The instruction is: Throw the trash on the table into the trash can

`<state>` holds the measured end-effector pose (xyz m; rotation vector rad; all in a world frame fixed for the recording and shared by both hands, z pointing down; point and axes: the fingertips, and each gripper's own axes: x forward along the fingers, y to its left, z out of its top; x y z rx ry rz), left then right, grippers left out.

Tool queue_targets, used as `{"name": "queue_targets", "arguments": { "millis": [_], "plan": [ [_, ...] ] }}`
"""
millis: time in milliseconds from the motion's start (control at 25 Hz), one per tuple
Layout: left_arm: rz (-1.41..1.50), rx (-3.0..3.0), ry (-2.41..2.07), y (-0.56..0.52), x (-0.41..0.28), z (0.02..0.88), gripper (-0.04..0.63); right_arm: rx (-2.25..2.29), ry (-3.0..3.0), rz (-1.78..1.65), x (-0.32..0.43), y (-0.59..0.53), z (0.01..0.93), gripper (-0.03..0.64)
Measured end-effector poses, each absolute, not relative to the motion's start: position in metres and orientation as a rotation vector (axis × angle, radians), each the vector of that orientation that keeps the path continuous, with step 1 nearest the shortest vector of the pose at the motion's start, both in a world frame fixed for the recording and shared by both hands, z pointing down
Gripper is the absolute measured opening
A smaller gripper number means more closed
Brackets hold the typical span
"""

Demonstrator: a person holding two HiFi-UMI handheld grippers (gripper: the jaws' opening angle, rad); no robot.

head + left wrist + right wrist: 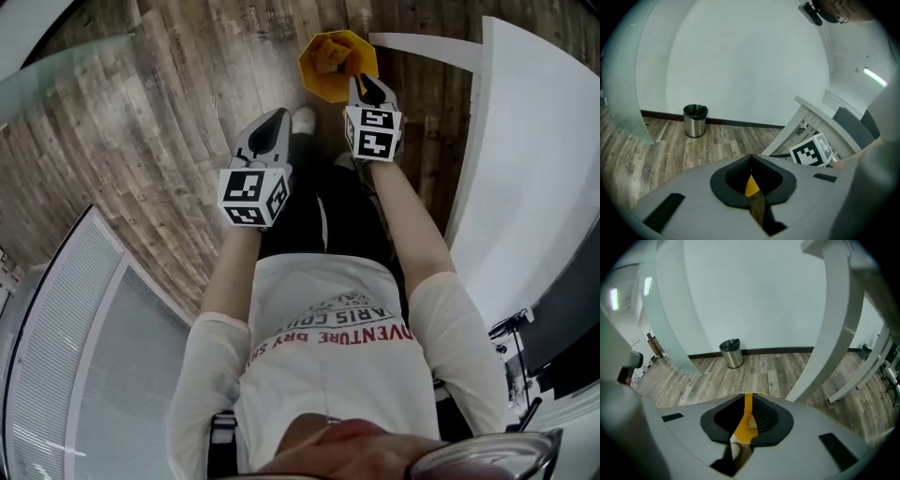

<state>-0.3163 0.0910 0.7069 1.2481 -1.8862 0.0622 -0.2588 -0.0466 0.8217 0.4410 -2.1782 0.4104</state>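
Note:
A yellow trash can (330, 67) stands on the wood floor just ahead of the person's feet. My right gripper (367, 89) hangs over its near rim, pointing down into it. In the right gripper view the right gripper (747, 408) shows a narrow gap, open, with the yellow can (744, 433) visible through it. A small tan scrap (751, 422) shows in that gap; whether a pad touches it I cannot tell. My left gripper (272, 127) hovers to the left of the can with nothing in it. In its own view, the left gripper (751, 168) has its tips together.
A white table (534, 141) curves along the right. A frosted glass panel (56, 80) stands at the upper left. A steel bin (695, 120) sits by the far wall, the same steel bin (731, 353) appearing in the right gripper view. The person's legs and shoe (302, 119) are between the grippers.

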Motion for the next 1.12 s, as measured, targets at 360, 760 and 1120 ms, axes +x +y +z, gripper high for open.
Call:
{"name": "queue_targets", "arguments": {
  "millis": [360,760,1120],
  "plan": [
    [0.088,1.533,-1.891,0.042,-0.267,0.531,0.025,0.500,-2.379,0.489,-0.222,-0.052,0.589,0.043],
    [0.115,2.005,-1.698,-0.022,-0.139,0.383,0.025,1.041,-2.550,0.339,-0.053,-0.098,0.383,0.034],
    [0.126,2.476,-1.269,-0.090,0.038,0.305,0.025,1.742,-2.323,0.249,0.171,-0.105,0.307,0.029]
  ]
}}
